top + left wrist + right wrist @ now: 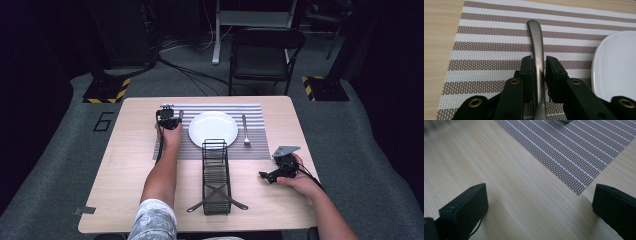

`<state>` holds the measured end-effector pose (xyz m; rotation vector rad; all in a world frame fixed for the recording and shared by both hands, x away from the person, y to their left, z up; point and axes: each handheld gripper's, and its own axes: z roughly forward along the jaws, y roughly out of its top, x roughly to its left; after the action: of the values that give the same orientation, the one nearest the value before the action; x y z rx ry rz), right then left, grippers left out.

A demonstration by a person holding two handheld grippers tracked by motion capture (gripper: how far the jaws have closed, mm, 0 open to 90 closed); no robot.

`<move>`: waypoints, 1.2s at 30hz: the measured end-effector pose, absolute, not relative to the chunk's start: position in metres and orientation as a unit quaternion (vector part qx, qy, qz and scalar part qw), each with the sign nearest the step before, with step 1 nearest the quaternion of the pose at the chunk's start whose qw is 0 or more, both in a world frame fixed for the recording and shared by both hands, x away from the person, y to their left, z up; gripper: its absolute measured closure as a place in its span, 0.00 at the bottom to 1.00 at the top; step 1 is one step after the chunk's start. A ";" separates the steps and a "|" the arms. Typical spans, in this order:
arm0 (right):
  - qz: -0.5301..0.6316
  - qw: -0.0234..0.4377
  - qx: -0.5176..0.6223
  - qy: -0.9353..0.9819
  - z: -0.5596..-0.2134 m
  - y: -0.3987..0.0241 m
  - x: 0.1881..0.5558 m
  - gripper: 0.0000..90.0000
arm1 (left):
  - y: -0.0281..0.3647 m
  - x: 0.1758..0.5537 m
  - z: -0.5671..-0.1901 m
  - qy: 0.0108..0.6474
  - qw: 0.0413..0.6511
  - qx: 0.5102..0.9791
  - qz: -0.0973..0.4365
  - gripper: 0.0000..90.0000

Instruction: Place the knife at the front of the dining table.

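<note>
A grey metal utensil handle (535,35) lies on the striped placemat (486,50), just left of the white plate (616,62). My left gripper (539,67) straddles that handle, and a thin dark gap shows on each side, so the pads do not press on it. From above, the left gripper (169,119) sits at the mat's left edge beside the plate (213,128). A fork (245,130) lies on the mat to the right of the plate. My right gripper (270,175) rests low at the right of the table, and its jaws (539,207) are wide open over bare wood near a corner of the placemat (574,150).
A black wire rack (216,172) stands in front of the plate at mid-table, with two crossed utensils (217,197) at its near end. A dark chair (265,55) stands beyond the far table edge. Bare wood lies to the left and right of the mat.
</note>
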<state>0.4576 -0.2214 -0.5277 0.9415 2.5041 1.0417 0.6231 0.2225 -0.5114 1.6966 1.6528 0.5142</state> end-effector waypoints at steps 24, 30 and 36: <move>0.359 0.134 0.327 0.864 -0.528 -0.221 0.457 0.00 | 0.242 0.586 -0.474 0.608 0.393 0.661 0.197 0.54; 0.360 0.134 0.327 0.863 -0.528 -0.221 0.457 0.00 | 0.250 0.567 -0.461 0.591 0.407 0.669 0.192 0.52; 0.359 0.134 0.327 0.864 -0.528 -0.221 0.457 0.00 | 0.257 0.547 -0.450 0.577 0.425 0.674 0.178 0.50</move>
<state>0.4573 -0.2212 -0.5277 0.9480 2.5036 1.0412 0.5471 0.2569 -0.4498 1.6863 1.4443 0.4459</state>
